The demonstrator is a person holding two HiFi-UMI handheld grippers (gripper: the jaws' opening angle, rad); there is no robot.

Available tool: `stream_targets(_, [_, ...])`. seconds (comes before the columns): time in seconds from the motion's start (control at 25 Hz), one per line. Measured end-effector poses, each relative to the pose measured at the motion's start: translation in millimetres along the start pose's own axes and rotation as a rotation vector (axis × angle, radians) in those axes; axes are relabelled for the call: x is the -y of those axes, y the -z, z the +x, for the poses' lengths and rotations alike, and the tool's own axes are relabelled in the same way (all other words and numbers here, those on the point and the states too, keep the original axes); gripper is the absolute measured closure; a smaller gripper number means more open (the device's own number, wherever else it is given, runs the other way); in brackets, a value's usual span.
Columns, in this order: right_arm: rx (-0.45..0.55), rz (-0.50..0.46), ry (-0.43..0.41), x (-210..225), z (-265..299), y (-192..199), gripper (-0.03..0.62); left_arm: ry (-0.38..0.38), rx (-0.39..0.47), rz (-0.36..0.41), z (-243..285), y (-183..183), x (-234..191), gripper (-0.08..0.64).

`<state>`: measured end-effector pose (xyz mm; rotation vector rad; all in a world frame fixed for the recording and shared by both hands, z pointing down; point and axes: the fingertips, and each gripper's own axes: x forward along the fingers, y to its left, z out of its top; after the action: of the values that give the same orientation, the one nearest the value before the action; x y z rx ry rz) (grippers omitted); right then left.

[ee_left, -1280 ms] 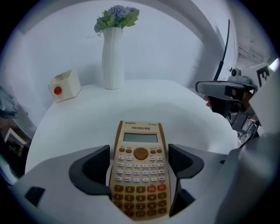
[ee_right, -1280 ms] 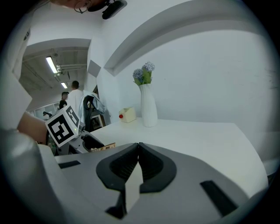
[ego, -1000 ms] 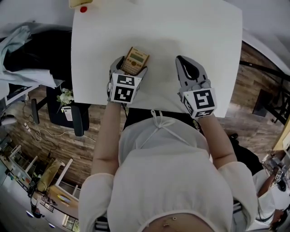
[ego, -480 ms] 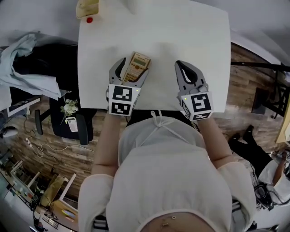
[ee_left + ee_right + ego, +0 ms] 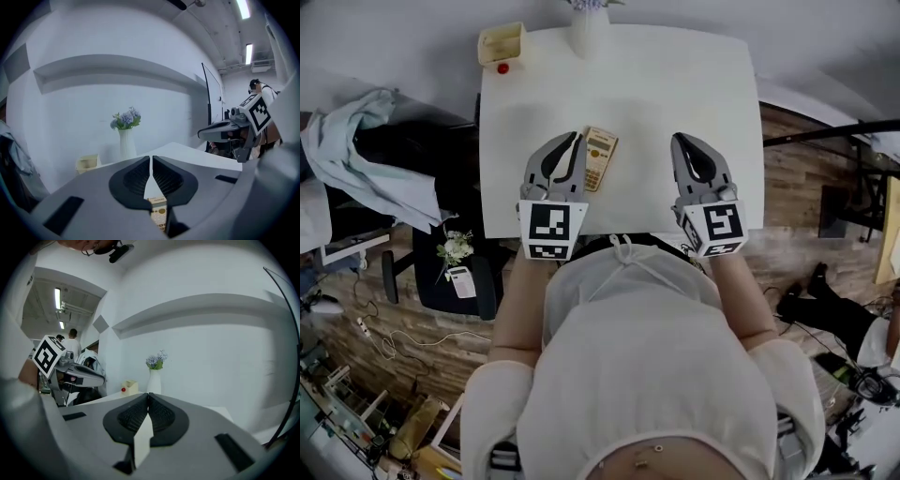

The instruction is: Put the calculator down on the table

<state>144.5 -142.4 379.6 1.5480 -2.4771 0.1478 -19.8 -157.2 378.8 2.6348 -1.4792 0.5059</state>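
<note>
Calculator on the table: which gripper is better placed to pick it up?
Left. The left gripper hangs right beside the calculator, its jaws closing on nothing; the right gripper is farther off.

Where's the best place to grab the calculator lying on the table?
Across its two long edges, near the middle, coming from above. The calculator lies flat on the table, long axis pointing away from the person, so likely only its narrow width fits between jaws.

From overhead the head view looks steeply down on the white rectangular tabletop [image 5: 675, 103], while both gripper views, low above its near edge, face almost level toward the far edge, sharing seemingly the same white flower vase [image 5: 125, 145].
</note>
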Motion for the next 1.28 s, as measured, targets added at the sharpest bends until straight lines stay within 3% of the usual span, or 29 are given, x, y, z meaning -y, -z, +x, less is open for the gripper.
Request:
stream_targets(0.52, [0.127,-0.049,0.011,-8,-40,-55,0.588,0.057,0.243,0.036,-62,-88,-10,0.543])
stream_targets(0.92, [0.169,-0.080,-0.007,-13,-33,-80,0.589,0.085,0.273,0.012,-66,-95,-21,0.543])
stream_targets(1.08, [0.157,-0.066,-0.002,-12,-30,-77,0.589,0.104,0.205,0.016,-63,-85,-20,0.542])
stream_targets(1.28, [0.161,-0.064,-0.033,-17,-26,-76,0.589,0.111,0.267,0.035,-60,-94,-20,0.541])
